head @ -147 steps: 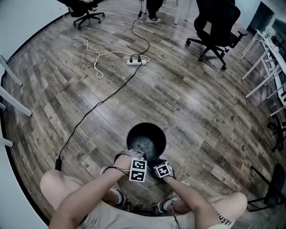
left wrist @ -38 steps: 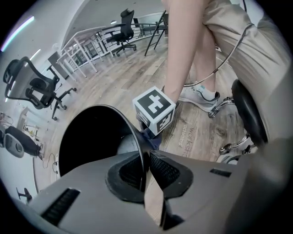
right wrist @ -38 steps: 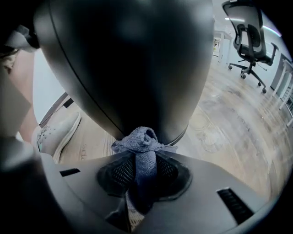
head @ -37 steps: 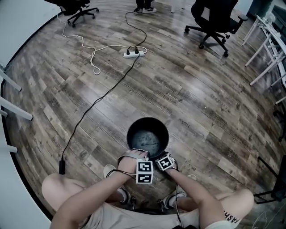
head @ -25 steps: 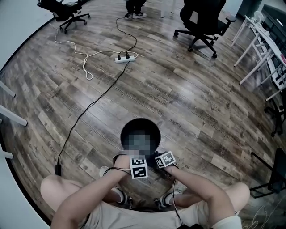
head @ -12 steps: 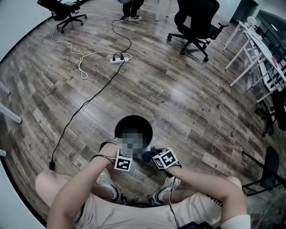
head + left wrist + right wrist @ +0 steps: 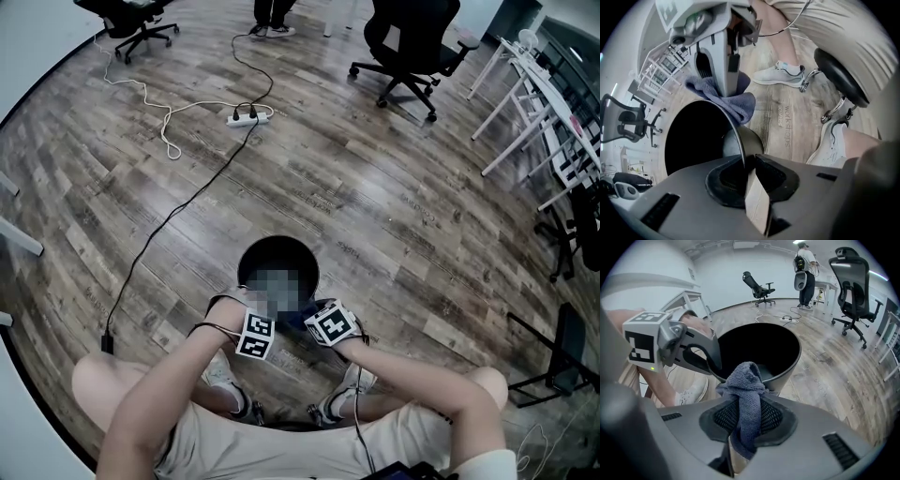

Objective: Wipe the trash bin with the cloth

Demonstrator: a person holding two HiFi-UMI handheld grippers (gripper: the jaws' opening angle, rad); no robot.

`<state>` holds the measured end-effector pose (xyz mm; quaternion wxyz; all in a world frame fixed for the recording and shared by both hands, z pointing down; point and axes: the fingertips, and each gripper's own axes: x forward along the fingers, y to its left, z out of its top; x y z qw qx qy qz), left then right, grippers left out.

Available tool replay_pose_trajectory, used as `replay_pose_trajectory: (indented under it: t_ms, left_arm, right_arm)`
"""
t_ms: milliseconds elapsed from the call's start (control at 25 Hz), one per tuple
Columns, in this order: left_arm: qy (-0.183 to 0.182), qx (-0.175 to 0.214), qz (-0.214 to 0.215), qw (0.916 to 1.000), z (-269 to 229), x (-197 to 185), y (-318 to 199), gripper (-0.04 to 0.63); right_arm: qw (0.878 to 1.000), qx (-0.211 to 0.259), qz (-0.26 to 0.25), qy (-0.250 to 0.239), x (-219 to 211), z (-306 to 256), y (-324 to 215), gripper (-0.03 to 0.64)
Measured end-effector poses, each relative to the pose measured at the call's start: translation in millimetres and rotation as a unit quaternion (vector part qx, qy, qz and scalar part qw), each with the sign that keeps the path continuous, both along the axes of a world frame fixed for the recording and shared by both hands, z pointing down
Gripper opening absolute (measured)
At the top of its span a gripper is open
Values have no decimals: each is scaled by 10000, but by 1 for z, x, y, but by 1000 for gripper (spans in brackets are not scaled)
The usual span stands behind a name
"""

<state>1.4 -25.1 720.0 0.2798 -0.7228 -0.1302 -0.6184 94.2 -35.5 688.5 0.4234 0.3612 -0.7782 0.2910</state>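
Trash bin (image 7: 265,255), black and round, stands upright on the wood floor (image 7: 403,206), just ahead of the person's shoes (image 7: 780,75). The left gripper (image 7: 747,166) has just been closing, and the bin's near rim sits pinched between its jaws. The right gripper (image 7: 743,430) is clamped on the bunched blue cloth (image 7: 749,390), held right at that near rim. Half a second ago it hung further off to the bin's right side.

Black round trash bin (image 7: 790,365), open top, blue-grey cloth (image 7: 750,394) bunched beside its rim
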Motion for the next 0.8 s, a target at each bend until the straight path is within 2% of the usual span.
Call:
replay_pose_trajectory:
  t_ms: [240, 480, 800]
  left_arm:
    - [78, -209, 121, 9997, -2, 6, 9, 53]
    - [218, -531, -41, 9983, -4, 13, 14, 44]
    - [336, -600, -331, 9971, -5, 26, 22, 44]
  right_arm:
    - [9996, 33, -50, 279, 6, 43, -6, 83]
    - [9990, 34, 10, 455, 14, 104, -9, 83]
    - [9985, -61, -74, 543, 20, 183, -7, 83]
